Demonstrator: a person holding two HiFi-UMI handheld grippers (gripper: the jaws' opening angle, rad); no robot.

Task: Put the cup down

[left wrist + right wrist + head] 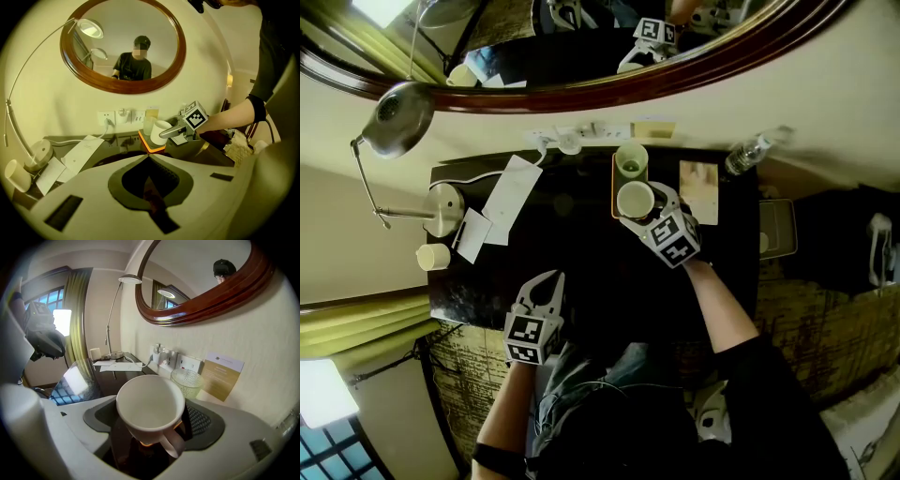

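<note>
A lamp [442, 208], papers [508, 197] and a glass [631, 162] on an orange tray [152, 149] share the desk [581, 258].

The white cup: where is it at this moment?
In the head view the white cup is between the right gripper's jaws over the orange-edged tray, right of the table's middle, just before a glass by the wall.

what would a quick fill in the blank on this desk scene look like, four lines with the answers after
1. The white cup sits between the jaws of the ___ gripper.
2. Beneath the cup lies a tray whose colour is ___.
3. The left gripper has nothing between its jaws, which are ___.
4. On the wall above the desk hangs an oval, wood-framed ___.

Missing words: right; orange; shut; mirror
</note>
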